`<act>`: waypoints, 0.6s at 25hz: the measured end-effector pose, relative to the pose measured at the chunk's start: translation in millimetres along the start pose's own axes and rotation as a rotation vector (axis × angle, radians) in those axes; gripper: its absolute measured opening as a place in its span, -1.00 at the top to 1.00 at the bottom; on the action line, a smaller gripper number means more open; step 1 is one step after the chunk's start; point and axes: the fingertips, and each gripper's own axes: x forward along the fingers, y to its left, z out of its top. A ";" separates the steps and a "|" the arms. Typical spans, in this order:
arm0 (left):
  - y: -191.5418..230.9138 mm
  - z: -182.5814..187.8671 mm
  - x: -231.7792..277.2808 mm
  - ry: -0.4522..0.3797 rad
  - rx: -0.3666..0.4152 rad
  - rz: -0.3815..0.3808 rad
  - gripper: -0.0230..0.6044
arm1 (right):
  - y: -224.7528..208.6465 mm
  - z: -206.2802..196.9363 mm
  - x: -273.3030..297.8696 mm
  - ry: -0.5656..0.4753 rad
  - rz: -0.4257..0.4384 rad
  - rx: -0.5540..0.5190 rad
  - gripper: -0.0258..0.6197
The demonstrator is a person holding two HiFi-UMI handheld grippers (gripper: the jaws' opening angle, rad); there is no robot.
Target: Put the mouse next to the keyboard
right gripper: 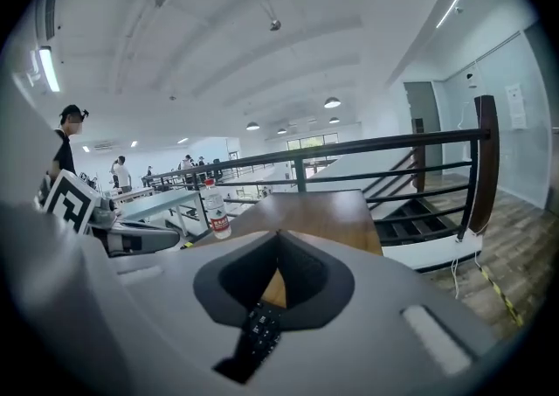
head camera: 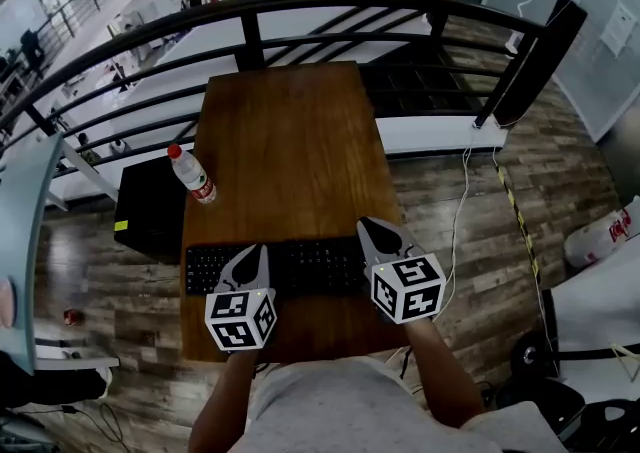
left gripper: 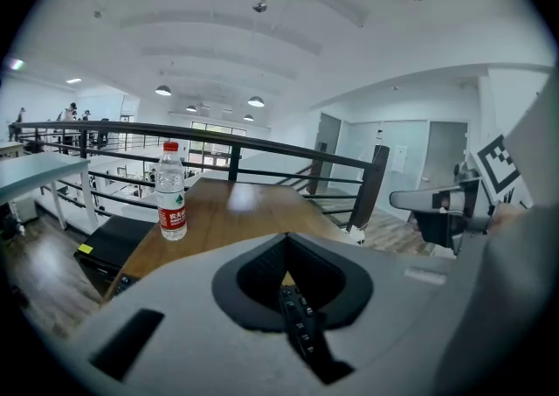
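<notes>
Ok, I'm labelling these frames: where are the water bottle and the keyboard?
water bottle (head camera: 191, 175), head view, middle of its clear body.
keyboard (head camera: 312, 265), head view, middle rows of keys.

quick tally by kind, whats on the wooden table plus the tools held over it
keyboard: 1
water bottle: 1
tool: 2, the left tool and the right tool, both shut and empty
total: 4

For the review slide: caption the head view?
Left claw and right claw hover shut over a keyboard on a wooden table; a water bottle stands at left; no mouse visible.
</notes>
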 end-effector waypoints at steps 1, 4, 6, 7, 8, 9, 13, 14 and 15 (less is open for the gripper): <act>-0.3 -0.8 -0.4 0.000 -0.001 0.000 0.94 | 1.9 -0.7 -0.6 -0.002 0.007 -0.006 0.89; -1.4 -1.0 -0.5 -0.001 -0.002 -0.002 0.94 | 5.6 -1.9 -1.0 -0.004 0.018 -0.020 0.89; -1.4 -0.5 0.2 -0.001 -0.003 -0.003 0.94 | 6.2 -2.6 -0.2 -0.001 0.020 -0.018 0.89; -1.1 -0.1 0.5 -0.001 -0.006 -0.004 0.94 | 6.1 -3.0 0.1 0.000 0.020 -0.015 0.89; -1.0 0.3 0.6 -0.002 -0.010 -0.005 0.94 | 6.1 -3.2 0.3 0.002 0.020 -0.012 0.89; -1.1 0.6 0.6 -0.003 -0.013 -0.006 0.94 | 6.1 -3.3 0.4 0.002 0.020 -0.009 0.89; -3.1 0.0 1.9 -0.001 -0.016 -0.009 0.94 | 5.6 -5.0 0.3 0.007 0.024 -0.005 0.89; -3.5 -0.2 2.6 0.000 -0.016 -0.009 0.94 | 5.1 -5.2 0.6 0.008 0.024 -0.003 0.89; -3.6 -0.5 3.1 0.001 -0.016 -0.010 0.94 | 4.9 -5.4 0.7 0.008 0.025 -0.002 0.89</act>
